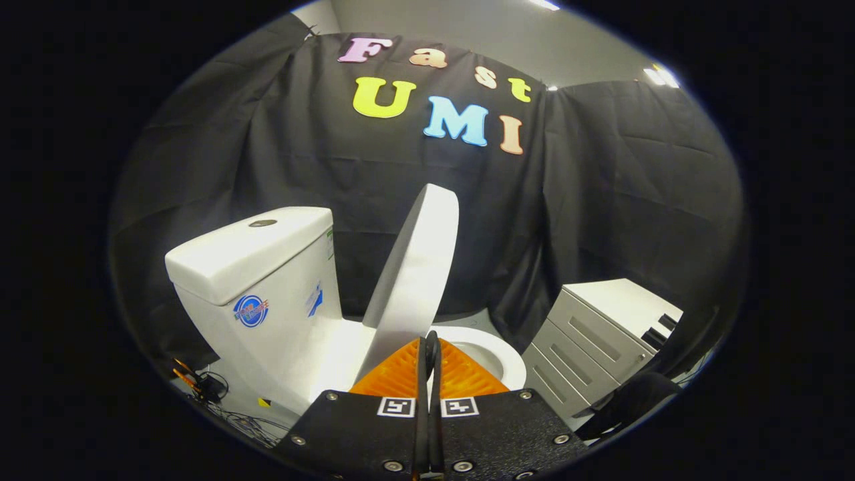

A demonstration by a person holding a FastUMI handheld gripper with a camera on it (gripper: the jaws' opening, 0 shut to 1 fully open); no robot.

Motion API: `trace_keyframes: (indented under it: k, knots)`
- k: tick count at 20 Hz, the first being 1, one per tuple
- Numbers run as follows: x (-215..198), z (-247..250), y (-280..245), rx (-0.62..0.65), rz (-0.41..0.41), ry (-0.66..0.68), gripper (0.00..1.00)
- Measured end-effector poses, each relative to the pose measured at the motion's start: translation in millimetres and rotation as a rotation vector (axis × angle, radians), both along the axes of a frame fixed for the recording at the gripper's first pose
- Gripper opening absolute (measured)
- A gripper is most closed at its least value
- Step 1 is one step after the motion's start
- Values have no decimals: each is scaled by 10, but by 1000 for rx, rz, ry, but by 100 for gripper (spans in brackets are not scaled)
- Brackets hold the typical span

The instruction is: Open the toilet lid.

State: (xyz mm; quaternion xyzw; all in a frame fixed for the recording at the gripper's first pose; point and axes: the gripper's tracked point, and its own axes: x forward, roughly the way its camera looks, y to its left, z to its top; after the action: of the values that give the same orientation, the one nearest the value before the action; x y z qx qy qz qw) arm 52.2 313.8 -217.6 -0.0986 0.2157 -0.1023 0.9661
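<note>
Gripper view: gripper (431, 344) fingers pressed together, almost no gap, tips at the lower edge of the toilet lid (417, 264); whether they pinch it I cannot tell. Lid raised, standing tilted up from the bowl, edge-on, between the cistern (257, 267) on one side and the open seat ring (491, 351) on the other. Beyond the seat, a white drawer cabinet (601, 327) against the black cloth wall; cables (214, 391) on the floor by the cistern's base.
</note>
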Motion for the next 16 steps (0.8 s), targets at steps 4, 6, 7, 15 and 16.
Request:
trace_keyframes:
  k: [4,6,7,15,16]
  knots:
    - [14,60,234,-88,54,2,0]
    - [33,80,363,-96,83,-7,0]
    - [44,97,417,-105,97,-11,0]
    - [96,133,908,-110,225,-31,0]
    - [85,113,974,-102,242,-30,0]
